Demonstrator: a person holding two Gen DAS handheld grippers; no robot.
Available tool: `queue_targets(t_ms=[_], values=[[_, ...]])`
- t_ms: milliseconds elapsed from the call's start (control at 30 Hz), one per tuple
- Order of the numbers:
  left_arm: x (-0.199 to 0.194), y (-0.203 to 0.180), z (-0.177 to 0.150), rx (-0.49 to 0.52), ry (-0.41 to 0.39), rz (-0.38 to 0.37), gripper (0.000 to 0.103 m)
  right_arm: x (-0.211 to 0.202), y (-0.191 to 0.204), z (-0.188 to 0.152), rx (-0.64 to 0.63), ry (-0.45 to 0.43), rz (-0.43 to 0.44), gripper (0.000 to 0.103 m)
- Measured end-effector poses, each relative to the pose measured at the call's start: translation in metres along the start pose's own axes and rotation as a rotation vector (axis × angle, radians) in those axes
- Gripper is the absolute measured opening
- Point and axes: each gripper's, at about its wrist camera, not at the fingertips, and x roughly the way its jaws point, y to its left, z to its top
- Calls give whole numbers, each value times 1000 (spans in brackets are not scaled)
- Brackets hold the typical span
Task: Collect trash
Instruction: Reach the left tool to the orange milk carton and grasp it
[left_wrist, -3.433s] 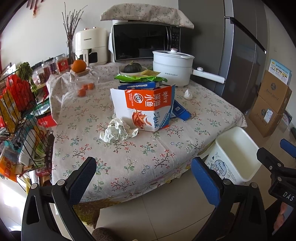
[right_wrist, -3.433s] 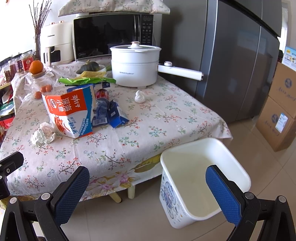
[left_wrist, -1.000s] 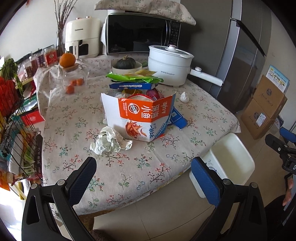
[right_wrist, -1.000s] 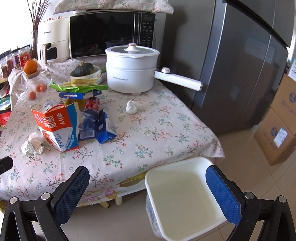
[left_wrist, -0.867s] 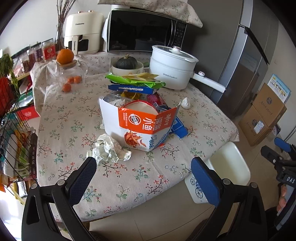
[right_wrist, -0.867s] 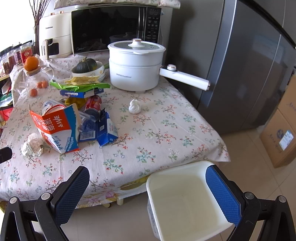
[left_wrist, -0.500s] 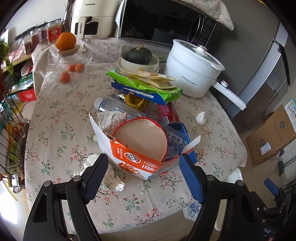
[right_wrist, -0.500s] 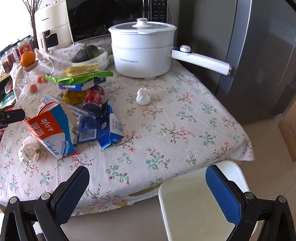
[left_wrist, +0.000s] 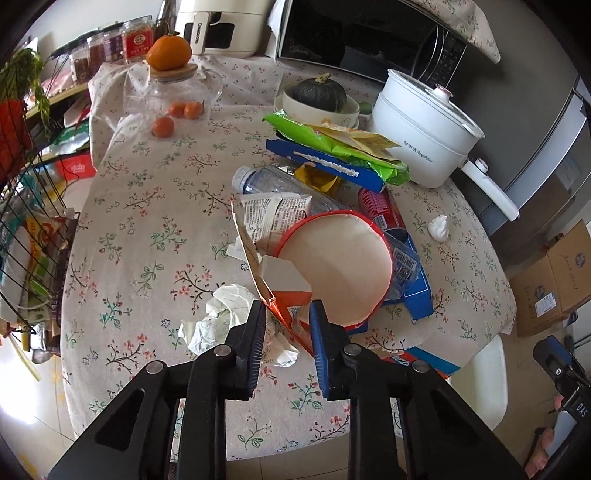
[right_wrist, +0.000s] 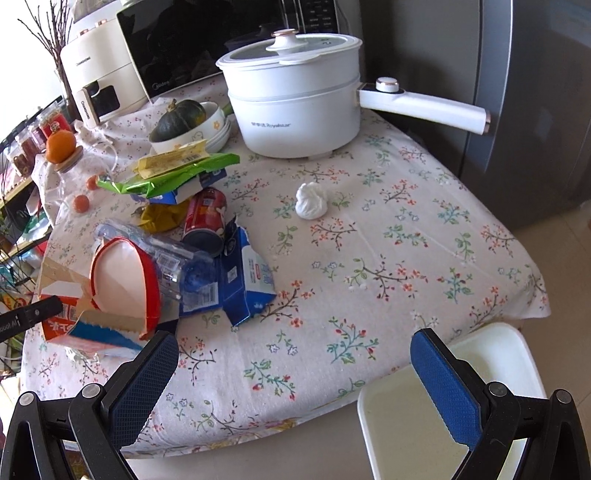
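Note:
My left gripper (left_wrist: 286, 314) is shut on the near wall of an orange and white carton (left_wrist: 284, 284) that holds a red-rimmed paper bowl (left_wrist: 343, 266) on the floral table (left_wrist: 147, 221). The carton also shows in the right wrist view (right_wrist: 85, 306). A crumpled white paper (left_wrist: 225, 317) lies just left of the carton. Behind lie a clear plastic bottle (left_wrist: 280, 188), a red can (right_wrist: 205, 214), blue wrappers (right_wrist: 245, 280) and a green bag (left_wrist: 332, 144). A small white tissue wad (right_wrist: 311, 200) lies apart. My right gripper (right_wrist: 295, 365) is open and empty at the table's front edge, above a white bin (right_wrist: 443, 406).
A white electric pot (right_wrist: 295, 103) with a long handle, a microwave (right_wrist: 207, 40), a bowl with a squash (right_wrist: 184, 122) and a glass jar with oranges (left_wrist: 173, 92) stand at the back. A wire rack (left_wrist: 22, 221) is left; a fridge (right_wrist: 535, 92) and cardboard boxes (left_wrist: 554, 284) are right.
My left gripper moved forward and down over the table and closed on the carton's near wall. My right gripper moved closer to the table, still open.

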Motion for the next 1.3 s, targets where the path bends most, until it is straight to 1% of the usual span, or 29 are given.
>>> queue_targets(t_ms=[33, 133, 233, 367, 433, 533, 567, 667, 767, 833, 900, 933, 1067, 1100, 1167, 1200, 1233, 1267, 1300], values=[[1, 6, -3, -7, 3, -4, 20, 2, 1, -1, 5, 7, -1, 103], [4, 21, -10, -27, 13, -32, 15, 6, 0, -4, 25, 29, 1, 103], [2, 33, -15, -45, 7, -89, 12, 12, 0, -7, 48, 50, 9, 103], [-17, 40, -17, -16, -62, -169, 7, 20, 3, -10, 65, 87, 22, 103], [-28, 44, -20, 3, -107, -200, 6, 24, 5, -11, 71, 91, 38, 103], [-40, 55, -19, -35, -124, -287, 6, 29, 16, -10, 64, 93, 57, 103], [-45, 58, -18, -39, -135, -305, 6, 32, 20, -9, 65, 93, 70, 103], [-58, 66, -16, -18, -181, -301, 6, 46, 39, -8, 60, 105, 126, 103], [-67, 80, -13, -27, -206, -302, 6, 69, 62, -12, 25, 140, 200, 96], [-71, 93, -11, -43, -215, -301, 6, 85, 75, -16, 26, 165, 253, 89], [-73, 101, -11, -56, -221, -299, 6, 100, 84, -18, 34, 172, 292, 85], [-74, 104, -11, -61, -223, -300, 6, 106, 88, -18, 39, 169, 300, 82], [-75, 110, -11, -61, -228, -297, 6, 127, 97, -16, 54, 140, 317, 78], [-75, 110, -11, -59, -230, -294, 6, 131, 99, -15, 58, 135, 321, 75], [-75, 110, -12, -53, -235, -289, 6, 138, 102, -14, 63, 130, 330, 66], [-75, 109, -11, -51, -236, -290, 6, 141, 104, -14, 63, 131, 335, 57], [-75, 109, -11, -50, -238, -290, 6, 143, 105, -14, 62, 134, 338, 46], [-75, 108, -11, -50, -240, -289, 6, 144, 106, -14, 63, 139, 337, 40], [-75, 107, -10, -49, -242, -290, 6, 144, 105, -15, 66, 143, 341, 31]])
